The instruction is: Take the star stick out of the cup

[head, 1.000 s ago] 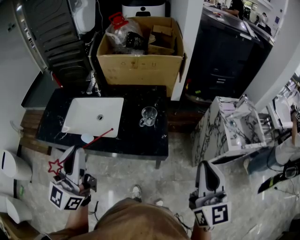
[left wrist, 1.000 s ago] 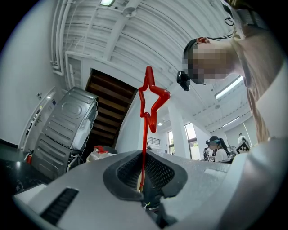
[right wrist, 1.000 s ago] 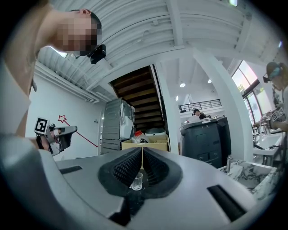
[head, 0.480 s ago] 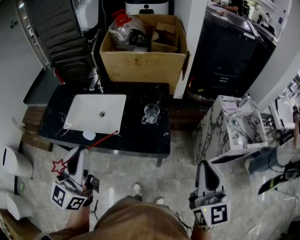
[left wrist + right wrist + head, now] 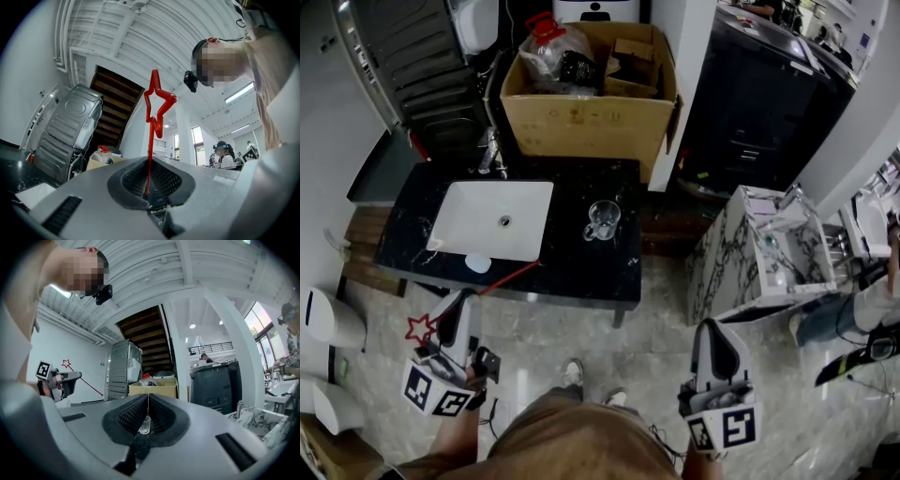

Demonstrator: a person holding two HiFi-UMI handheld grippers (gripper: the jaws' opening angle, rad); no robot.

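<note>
Two roles: my left gripper [image 5: 461,300] pinches the star stick [image 5: 511,275] clear of the upper-centre cup [image 5: 602,220]; my right gripper [image 5: 712,328] waits closed, empty.

My left gripper [image 5: 461,300] is held low at my left side and points forward, away from my body, with the nose tilted somewhat upward. Its jaws are closed together [image 5: 149,161] and clamp the stick [image 5: 150,150] between the pads. Its marker cube [image 5: 431,394] sits at the rear, nearest me, with my left forearm [image 5: 455,448] running back from it.

My right gripper [image 5: 715,328] is held low at my right side, well apart from the left, and points forward and level. Its jaws meet [image 5: 148,397], and nothing is between the pads. Its marker cube [image 5: 724,429] faces up toward my head.
</note>
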